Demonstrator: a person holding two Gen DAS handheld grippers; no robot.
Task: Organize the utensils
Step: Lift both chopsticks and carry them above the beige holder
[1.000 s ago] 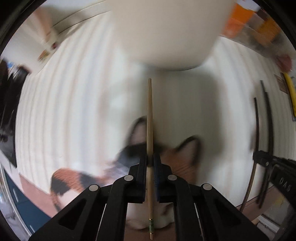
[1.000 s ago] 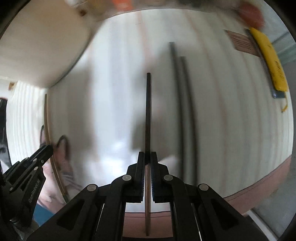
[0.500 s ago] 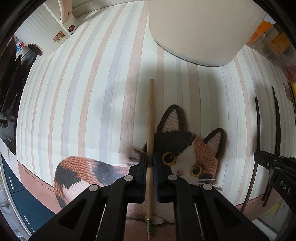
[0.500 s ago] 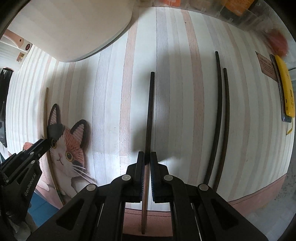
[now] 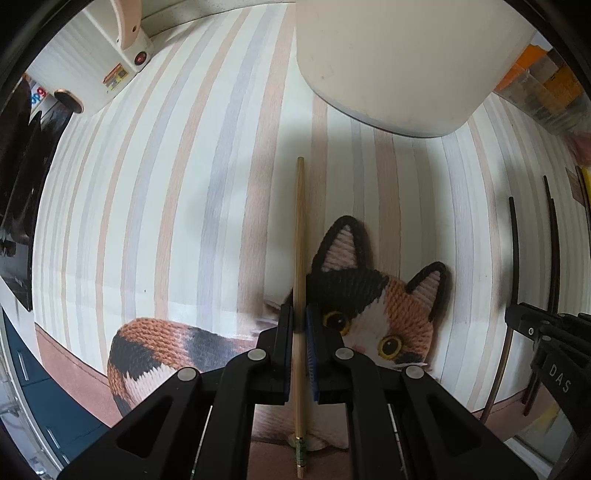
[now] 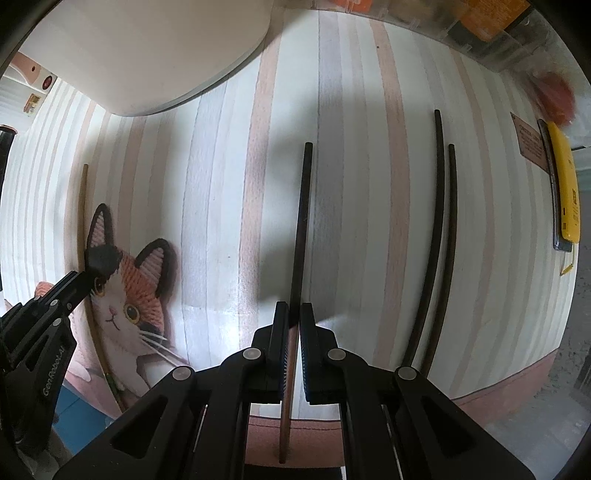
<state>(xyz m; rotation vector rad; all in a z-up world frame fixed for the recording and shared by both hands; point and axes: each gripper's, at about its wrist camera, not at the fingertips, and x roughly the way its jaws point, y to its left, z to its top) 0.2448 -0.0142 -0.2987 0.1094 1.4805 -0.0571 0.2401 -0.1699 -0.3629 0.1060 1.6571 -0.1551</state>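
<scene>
My left gripper [image 5: 300, 314] is shut on a light wooden chopstick [image 5: 300, 229] that points away over the striped mat, beside a cat-shaped coaster [image 5: 373, 306]. My right gripper [image 6: 294, 314] is shut on a dark chopstick [image 6: 301, 221] that lies low over the mat. Two more dark chopsticks [image 6: 439, 229] lie side by side on the mat to its right; they also show at the right of the left wrist view [image 5: 532, 254]. The left gripper appears at the left edge of the right wrist view [image 6: 70, 286].
A large cream container [image 5: 399, 62] stands at the far side of the striped mat [image 5: 166, 206]. A white appliance [image 5: 110, 70] sits far left. A yellow flat object [image 6: 563, 184] lies at the right, with boxes [image 6: 491, 22] behind. The mat's front edge [image 6: 517, 384] is close.
Both grippers have steadied and moved closer to the mat, each still holding its chopstick. The view has gone from blurred to sharp, and the cat coaster has come into clear sight.
</scene>
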